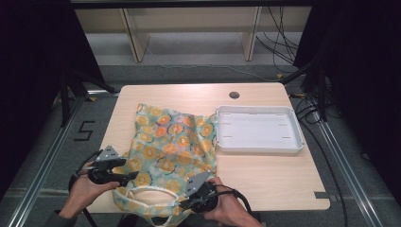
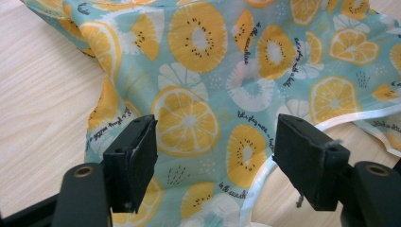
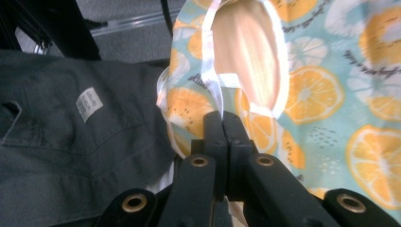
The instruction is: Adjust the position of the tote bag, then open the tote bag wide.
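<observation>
Two hands hold tools at the worktop's near edge. Left tool (image 1: 124, 177) hovers wide over a thin, floppy, lightweight fruit-print bag (image 1: 172, 142) lying at the worktop's near-left. Right tool (image 1: 189, 204) pinches the bag's white-trimmed handle (image 3: 215, 97), probably the best hold. Farther right sits a white tray (image 1: 259, 147).

The right gripper (image 3: 222, 124) rises from six o'clock with its two black jaws pressed together, pinching the white-trimmed edge of the pale blue fabric bag printed with orange citrus slices (image 3: 321, 94); the bag spreads from the centre toward three o'clock; its oval, white-edged handle opening (image 3: 246, 56) sits at twelve o'clock; a grey-green cloth garment with a small white label (image 3: 71, 142) lies toward nine o'clock.
</observation>
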`<state>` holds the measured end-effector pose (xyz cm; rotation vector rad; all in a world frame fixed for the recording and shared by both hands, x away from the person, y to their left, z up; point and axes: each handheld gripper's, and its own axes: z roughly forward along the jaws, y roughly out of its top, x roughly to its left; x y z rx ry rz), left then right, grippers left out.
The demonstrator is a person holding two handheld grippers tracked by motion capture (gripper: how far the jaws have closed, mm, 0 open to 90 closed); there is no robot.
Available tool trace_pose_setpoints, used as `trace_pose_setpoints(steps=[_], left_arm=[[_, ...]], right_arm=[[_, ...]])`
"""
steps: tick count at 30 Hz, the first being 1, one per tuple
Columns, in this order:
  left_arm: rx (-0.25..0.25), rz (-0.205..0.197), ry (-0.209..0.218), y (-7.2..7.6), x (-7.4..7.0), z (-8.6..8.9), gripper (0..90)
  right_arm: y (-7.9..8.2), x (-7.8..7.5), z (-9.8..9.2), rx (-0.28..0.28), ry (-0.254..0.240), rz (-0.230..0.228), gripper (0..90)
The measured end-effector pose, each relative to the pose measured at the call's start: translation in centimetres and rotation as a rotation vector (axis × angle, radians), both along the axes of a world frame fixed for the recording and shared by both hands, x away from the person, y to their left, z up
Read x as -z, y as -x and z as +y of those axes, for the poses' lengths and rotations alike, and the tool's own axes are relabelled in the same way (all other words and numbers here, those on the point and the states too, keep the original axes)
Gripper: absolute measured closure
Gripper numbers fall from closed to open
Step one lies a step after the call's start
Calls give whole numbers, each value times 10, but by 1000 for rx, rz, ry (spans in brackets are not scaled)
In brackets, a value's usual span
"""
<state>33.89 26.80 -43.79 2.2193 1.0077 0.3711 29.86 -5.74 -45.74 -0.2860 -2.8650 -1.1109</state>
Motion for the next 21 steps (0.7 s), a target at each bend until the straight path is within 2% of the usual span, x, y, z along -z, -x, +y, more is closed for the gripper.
trace_pose_setpoints(steps=[1,2,3,5,6,8,10,13,15,17,21], left_arm=[[8,-22,-3,0,0,1,305],[4,-14,4,0,0,0,305],[0,-10,5,0,-1,0,305],[3,-14,4,1,-2,0,304],[6,-19,9,1,-2,0,304],[10,-10,10,2,-4,1,304],[9,-14,34,3,-6,0,302],[5,-23,47,5,-9,-1,302],[13,-30,53,6,-11,-1,301],[9,-22,82,7,-13,-1,300],[-13,-60,143,13,-20,-2,297]], right_arm=[[-2,-2,-2,0,0,-6,900],[-1,-3,-2,21,-19,19,900],[-3,-5,-2,17,-31,13,900],[-5,-8,-4,34,-46,32,900],[-9,-10,-5,25,-58,17,900],[-13,-15,-8,42,-80,12,900],[-19,-22,-10,51,-105,-1,900],[-25,-27,-12,79,-122,8,900],[-33,-30,-14,86,-132,-6,900],[-41,-34,-16,96,-144,-8,900],[-56,-40,-19,136,-154,-7,900]])
